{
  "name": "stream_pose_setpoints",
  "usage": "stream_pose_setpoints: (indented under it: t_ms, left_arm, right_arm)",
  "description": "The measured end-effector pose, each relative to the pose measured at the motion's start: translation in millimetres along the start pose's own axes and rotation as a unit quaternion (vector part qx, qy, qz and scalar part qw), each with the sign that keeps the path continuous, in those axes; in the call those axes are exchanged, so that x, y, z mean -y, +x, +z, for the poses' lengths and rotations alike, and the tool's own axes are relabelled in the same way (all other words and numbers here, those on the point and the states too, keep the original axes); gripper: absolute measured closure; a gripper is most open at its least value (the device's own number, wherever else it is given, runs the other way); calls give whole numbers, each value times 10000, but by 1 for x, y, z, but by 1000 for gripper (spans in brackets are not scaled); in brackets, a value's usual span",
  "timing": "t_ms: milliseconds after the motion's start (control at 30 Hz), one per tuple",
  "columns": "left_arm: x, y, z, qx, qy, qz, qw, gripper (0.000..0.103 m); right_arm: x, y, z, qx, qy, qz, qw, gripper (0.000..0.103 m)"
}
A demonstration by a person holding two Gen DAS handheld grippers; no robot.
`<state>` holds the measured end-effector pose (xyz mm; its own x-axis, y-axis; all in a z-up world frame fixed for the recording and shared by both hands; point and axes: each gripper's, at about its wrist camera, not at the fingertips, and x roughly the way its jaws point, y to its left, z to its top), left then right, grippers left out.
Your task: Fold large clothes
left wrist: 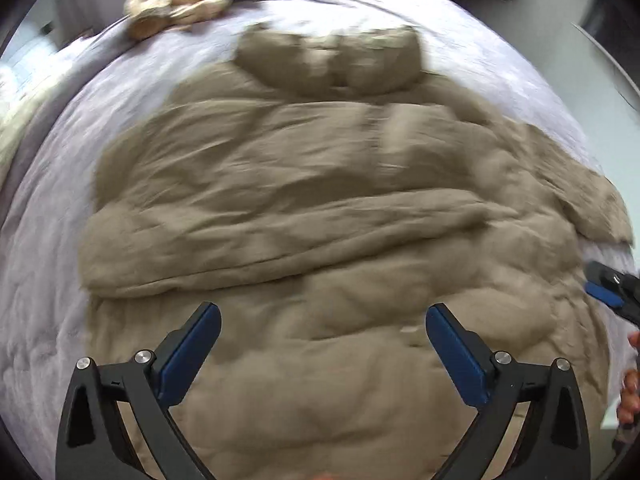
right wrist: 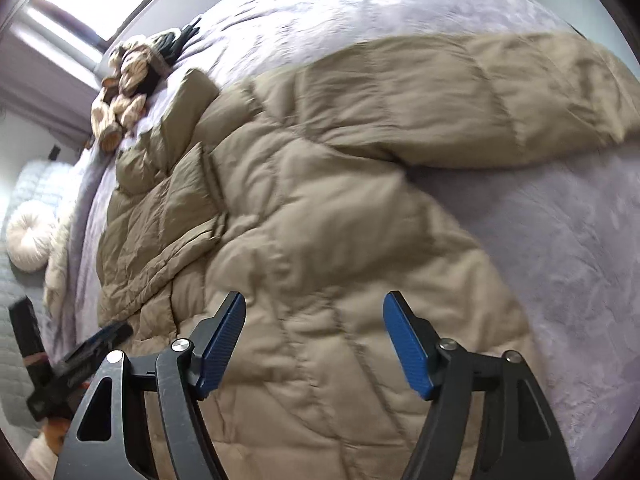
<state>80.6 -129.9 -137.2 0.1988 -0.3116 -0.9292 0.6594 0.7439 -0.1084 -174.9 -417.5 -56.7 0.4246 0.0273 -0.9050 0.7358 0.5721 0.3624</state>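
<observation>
Both hand-held grippers, left gripper and right gripper, hang spread and empty above one tan quilted puffer jacket lying flat on the lilac bedspread.

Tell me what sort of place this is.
Most likely a bedroom: a wide bed with a lilac bedspread holds the tan quilted puffer coat, with a window beyond and a round cream cushion alongside.
</observation>
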Motion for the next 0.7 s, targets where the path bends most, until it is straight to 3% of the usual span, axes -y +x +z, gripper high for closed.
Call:
stream_pose_setpoints:
  t_ms: [267, 533, 700]
  left_arm:
    - [68, 11, 15, -60, 369, 69, 9993, 0]
    - [126, 23, 20, -202, 641, -104, 9977, 0]
    - [153, 27, 27, -185, 677, -116, 9975, 0]
  right_arm:
    - [73, -26, 11, 312, 791, 215, 9961, 16]
    - [138, -51, 37, 775, 1369, 564, 9859, 15]
    - [172, -60, 51, 1120, 1721, 451, 9776, 15]
